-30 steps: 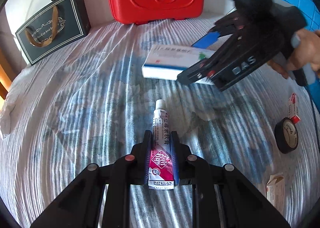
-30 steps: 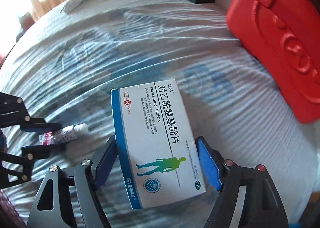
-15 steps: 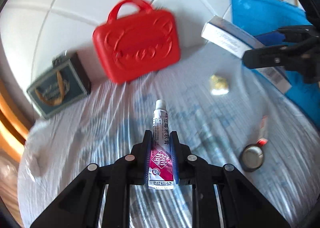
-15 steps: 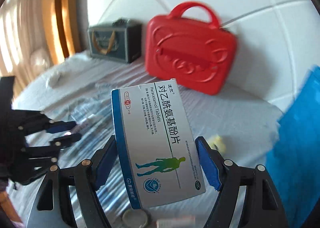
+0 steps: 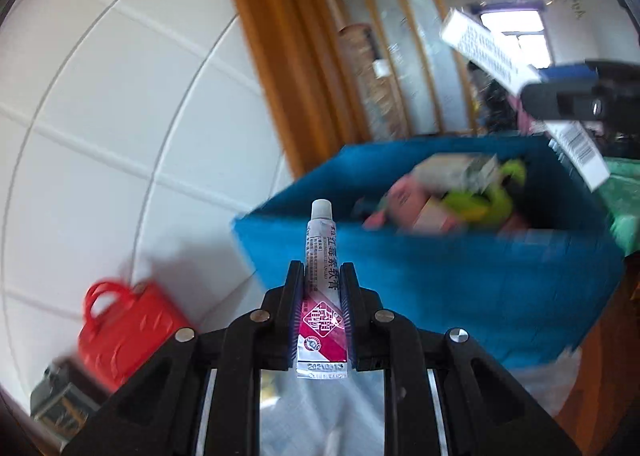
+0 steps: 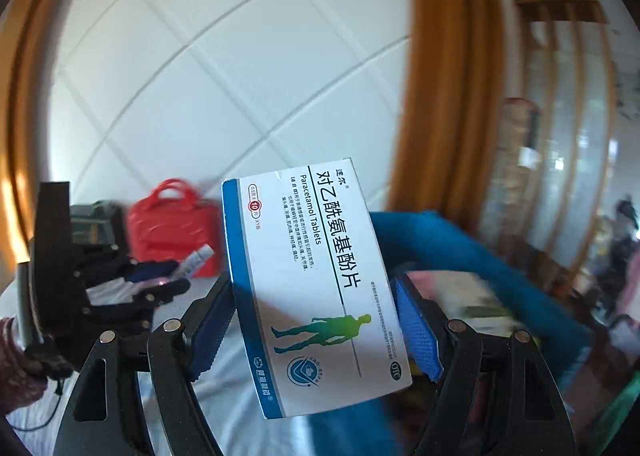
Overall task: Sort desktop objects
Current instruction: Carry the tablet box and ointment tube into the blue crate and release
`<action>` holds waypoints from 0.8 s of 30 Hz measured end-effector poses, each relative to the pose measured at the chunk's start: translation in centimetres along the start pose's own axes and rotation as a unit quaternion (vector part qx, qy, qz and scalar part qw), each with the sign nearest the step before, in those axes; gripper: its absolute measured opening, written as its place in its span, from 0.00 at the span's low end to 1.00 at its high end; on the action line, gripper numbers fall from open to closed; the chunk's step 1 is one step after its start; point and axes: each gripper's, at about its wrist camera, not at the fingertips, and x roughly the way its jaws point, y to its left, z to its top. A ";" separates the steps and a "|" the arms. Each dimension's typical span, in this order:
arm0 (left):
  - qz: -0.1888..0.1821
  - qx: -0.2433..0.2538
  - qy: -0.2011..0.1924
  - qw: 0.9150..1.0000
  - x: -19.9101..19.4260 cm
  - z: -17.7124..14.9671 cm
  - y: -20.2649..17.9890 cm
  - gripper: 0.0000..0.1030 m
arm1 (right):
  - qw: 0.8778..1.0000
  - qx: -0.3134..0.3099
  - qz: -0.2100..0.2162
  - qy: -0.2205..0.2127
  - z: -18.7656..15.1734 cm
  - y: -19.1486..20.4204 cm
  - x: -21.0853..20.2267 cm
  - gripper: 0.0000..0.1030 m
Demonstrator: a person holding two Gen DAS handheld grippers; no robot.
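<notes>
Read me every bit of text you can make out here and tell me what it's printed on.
"Paracetamol Tablets": white and blue medicine box in the right hand-held gripper.
"对乙酰氨基酚片": same box, large heading.
"10" and "OTC": same box.
"20210913": crimped end of the ointment tube in the left hand-held gripper.
Tube's Chinese name, box's small print: too small to read.

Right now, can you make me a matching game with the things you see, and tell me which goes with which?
Things:
1. small pink-and-white ointment tube
2. white-and-blue paracetamol tablet box
3. red plastic case with a handle
4. big blue storage bin

Places:
A. full of jumbled items
B. clamped in the left gripper
C. standing by the white tiled wall
D. clamped in the right gripper

Pairs: 1-B, 2-D, 3-C, 4-A
</notes>
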 end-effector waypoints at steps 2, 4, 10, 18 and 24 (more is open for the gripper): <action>-0.019 -0.005 -0.012 1.000 2.1 3.6 -2.0 0.17 | 1.000 0.015 -0.023 0.005 0.8 -4.0 -0.2 0.75; -0.018 -0.011 -0.014 1.000 4.4 6.7 -4.0 0.17 | 0.999 0.035 -0.035 0.019 1.4 -8.2 0.9 0.75; 0.009 -0.034 0.012 0.999 11.8 13.3 -6.8 0.19 | 0.997 0.071 -0.022 0.039 3.8 -16.0 5.9 0.76; 0.108 -0.062 0.011 0.992 15.1 16.0 -6.8 0.99 | 0.993 0.105 -0.012 0.050 6.5 -21.4 11.5 0.90; 0.140 -0.077 0.013 0.987 14.1 15.0 -6.5 0.99 | 0.993 0.120 0.000 0.011 5.9 -22.9 9.6 0.91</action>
